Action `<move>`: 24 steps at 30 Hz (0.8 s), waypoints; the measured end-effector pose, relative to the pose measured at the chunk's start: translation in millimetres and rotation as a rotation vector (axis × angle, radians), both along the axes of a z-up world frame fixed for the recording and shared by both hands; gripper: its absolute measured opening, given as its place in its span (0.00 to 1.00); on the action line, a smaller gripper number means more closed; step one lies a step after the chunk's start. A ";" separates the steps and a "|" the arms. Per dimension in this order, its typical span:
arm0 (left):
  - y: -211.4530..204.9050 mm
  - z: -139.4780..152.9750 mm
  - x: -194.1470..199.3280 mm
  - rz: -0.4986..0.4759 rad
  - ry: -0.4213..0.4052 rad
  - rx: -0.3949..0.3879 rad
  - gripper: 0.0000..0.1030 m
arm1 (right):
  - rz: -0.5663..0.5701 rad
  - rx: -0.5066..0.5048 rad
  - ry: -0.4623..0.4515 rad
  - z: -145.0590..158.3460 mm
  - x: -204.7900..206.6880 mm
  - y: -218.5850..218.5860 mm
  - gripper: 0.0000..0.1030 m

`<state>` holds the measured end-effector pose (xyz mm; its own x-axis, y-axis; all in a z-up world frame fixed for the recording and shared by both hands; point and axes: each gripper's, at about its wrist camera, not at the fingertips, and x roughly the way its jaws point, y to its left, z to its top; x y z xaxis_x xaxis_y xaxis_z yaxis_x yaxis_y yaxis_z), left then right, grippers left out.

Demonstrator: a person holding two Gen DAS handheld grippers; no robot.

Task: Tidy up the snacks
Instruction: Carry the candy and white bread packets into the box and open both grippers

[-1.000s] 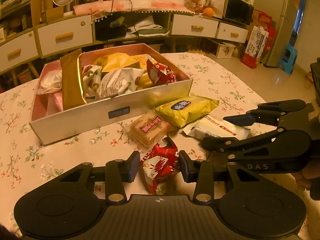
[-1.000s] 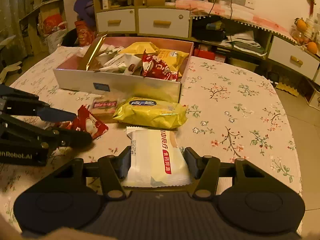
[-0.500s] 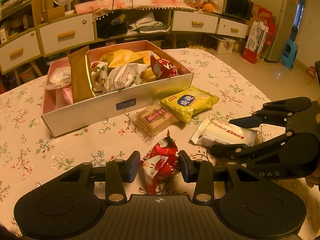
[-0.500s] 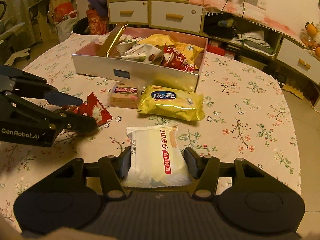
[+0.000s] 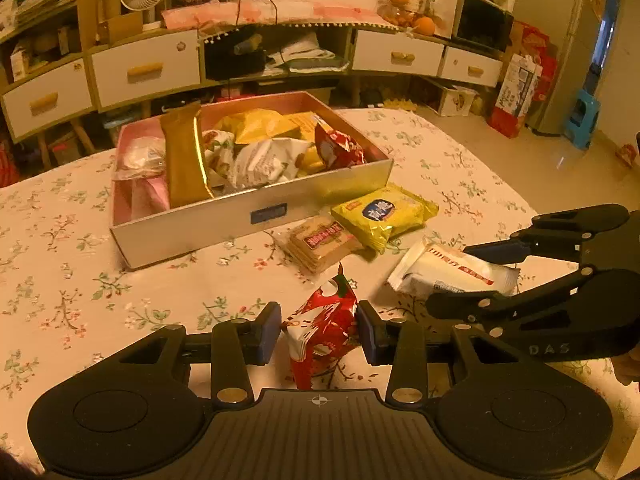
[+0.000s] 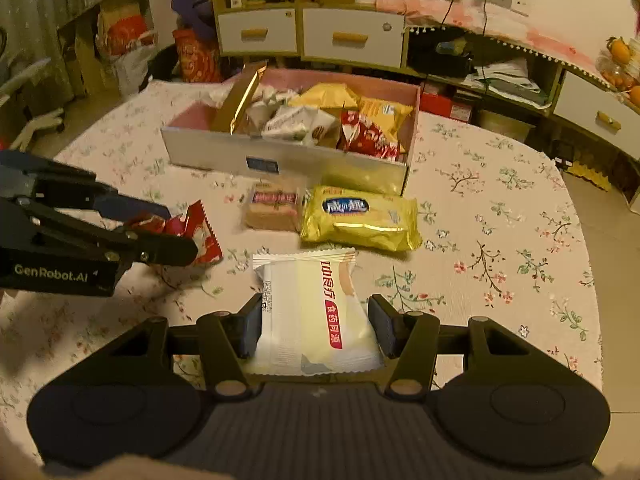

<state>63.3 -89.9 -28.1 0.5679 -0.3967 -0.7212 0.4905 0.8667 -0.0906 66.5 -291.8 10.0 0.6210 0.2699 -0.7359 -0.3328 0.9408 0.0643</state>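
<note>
Snacks; "GenRobot.AI" hand-held gripper

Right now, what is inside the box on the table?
The box holds a pile of snack packets: a gold bar, yellow bags, white wrappers, a red packet. Whatever lies beneath them is covered.

**Materials and finishes**

Tablecloth: matt woven cloth, floral print. Box: smooth card, dull silver outside, pink inside. Red packet, yellow packet: glossy crinkled foil. White packet: smooth satin plastic film. Both grippers: matt black plastic, metal rivets.
</note>
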 end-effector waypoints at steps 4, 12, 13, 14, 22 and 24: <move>6.9 6.0 -0.6 0.017 -0.007 -0.015 0.37 | -0.012 0.018 -0.014 6.9 -0.4 0.3 0.50; 19.0 19.6 1.1 0.051 -0.036 -0.037 0.37 | -0.020 0.042 -0.043 20.7 0.0 5.3 0.50; 20.4 21.3 2.1 0.053 -0.041 -0.038 0.37 | -0.022 0.044 -0.047 22.3 1.1 6.0 0.50; 22.1 22.9 3.4 0.056 -0.047 -0.038 0.37 | -0.024 0.046 -0.051 23.7 2.4 6.2 0.50; 30.2 35.5 32.3 0.102 -0.077 -0.052 0.37 | -0.102 0.037 -0.096 35.9 35.0 4.1 0.50; 29.9 38.5 43.4 0.111 -0.081 -0.063 0.37 | -0.119 0.051 -0.108 39.2 46.1 2.8 0.50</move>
<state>106.7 -60.0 10.3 0.6661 -0.3709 -0.6470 0.3996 0.9100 -0.1103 112.6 -289.0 49.2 0.7257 0.2254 -0.6500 -0.2269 0.9704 0.0832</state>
